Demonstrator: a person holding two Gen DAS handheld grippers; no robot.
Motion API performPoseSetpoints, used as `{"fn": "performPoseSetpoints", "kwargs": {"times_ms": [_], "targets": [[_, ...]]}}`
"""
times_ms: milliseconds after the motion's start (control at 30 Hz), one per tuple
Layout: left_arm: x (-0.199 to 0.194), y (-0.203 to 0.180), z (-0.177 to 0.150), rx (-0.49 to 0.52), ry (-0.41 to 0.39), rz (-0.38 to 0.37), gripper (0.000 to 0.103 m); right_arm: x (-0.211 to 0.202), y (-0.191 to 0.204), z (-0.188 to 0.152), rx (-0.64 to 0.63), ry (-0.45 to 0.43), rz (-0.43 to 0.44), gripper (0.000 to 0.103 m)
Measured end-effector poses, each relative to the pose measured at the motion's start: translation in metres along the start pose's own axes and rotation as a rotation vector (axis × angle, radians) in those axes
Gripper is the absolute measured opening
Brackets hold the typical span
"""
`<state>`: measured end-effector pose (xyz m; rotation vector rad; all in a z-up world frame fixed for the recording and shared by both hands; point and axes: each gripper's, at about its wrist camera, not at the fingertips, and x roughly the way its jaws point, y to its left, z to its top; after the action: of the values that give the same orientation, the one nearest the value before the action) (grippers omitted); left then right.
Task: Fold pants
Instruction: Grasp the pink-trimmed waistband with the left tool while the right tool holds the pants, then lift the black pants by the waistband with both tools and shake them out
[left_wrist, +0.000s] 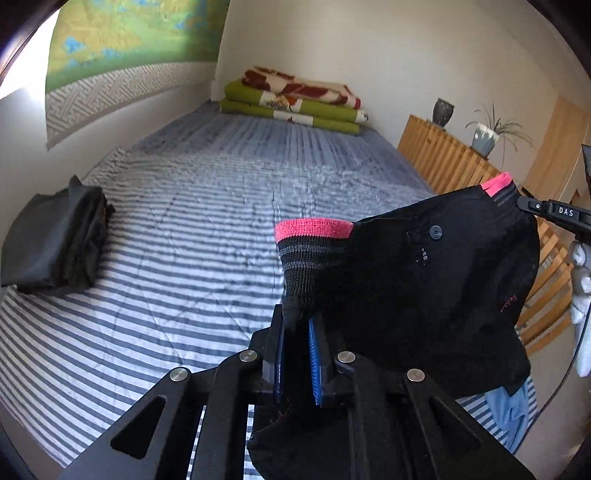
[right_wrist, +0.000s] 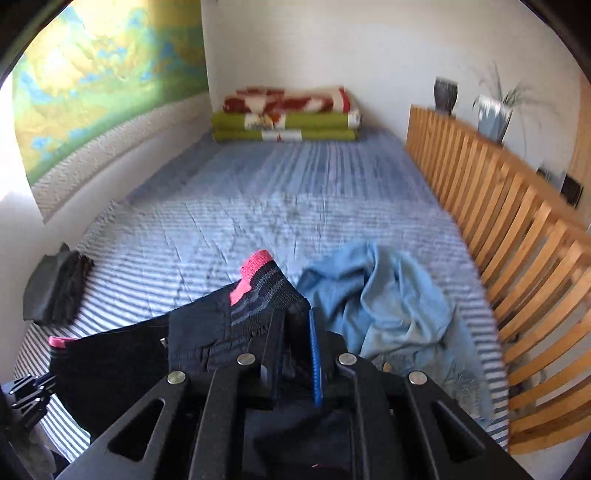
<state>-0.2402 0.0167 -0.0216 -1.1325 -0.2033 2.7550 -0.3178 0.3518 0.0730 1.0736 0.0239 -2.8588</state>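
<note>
Black pants (left_wrist: 424, 280) with a pink and grey knit waistband hang stretched in the air between my two grippers, above the striped bed. My left gripper (left_wrist: 297, 317) is shut on one end of the waistband. The right gripper (left_wrist: 532, 206) shows at the right edge of the left wrist view, clamped on the other pink corner. In the right wrist view my right gripper (right_wrist: 295, 317) is shut on the waistband of the pants (right_wrist: 129, 362), and the left gripper (right_wrist: 29, 391) appears at the lower left.
A folded dark garment (left_wrist: 55, 243) lies at the bed's left edge. A crumpled light blue garment (right_wrist: 388, 295) lies on the striped sheet (left_wrist: 203, 206) at the right. Folded blankets (right_wrist: 288, 114) sit at the far end. A wooden slat rail (right_wrist: 517, 236) runs along the right.
</note>
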Motion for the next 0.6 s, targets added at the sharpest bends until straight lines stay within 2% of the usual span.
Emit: {"fn": "performPoseSetpoints", "kwargs": {"times_ms": [200,300,400,500,600], "targets": [[-0.12,-0.036,0.033,0.049,-0.187,-0.036,0.011,-0.11,0.001,0.035,0.02,-0.21,-0.054,0.011],[-0.171,-0.067,0.048,0.086,-0.241,-0.102,0.01,-0.16,-0.008,0.049,0.041,-0.281,-0.099,0.011],[-0.22,-0.099,0.059,0.147,-0.319,-0.134,0.01,-0.213,-0.013,0.068,0.039,-0.371,-0.161,0.011],[-0.256,-0.116,0.07,0.169,-0.371,-0.182,0.01,-0.255,-0.012,0.089,0.051,-0.449,-0.181,0.011],[-0.271,-0.109,0.076,0.135,-0.372,-0.227,0.01,-0.272,0.005,0.116,0.032,-0.492,-0.178,0.011]]}}
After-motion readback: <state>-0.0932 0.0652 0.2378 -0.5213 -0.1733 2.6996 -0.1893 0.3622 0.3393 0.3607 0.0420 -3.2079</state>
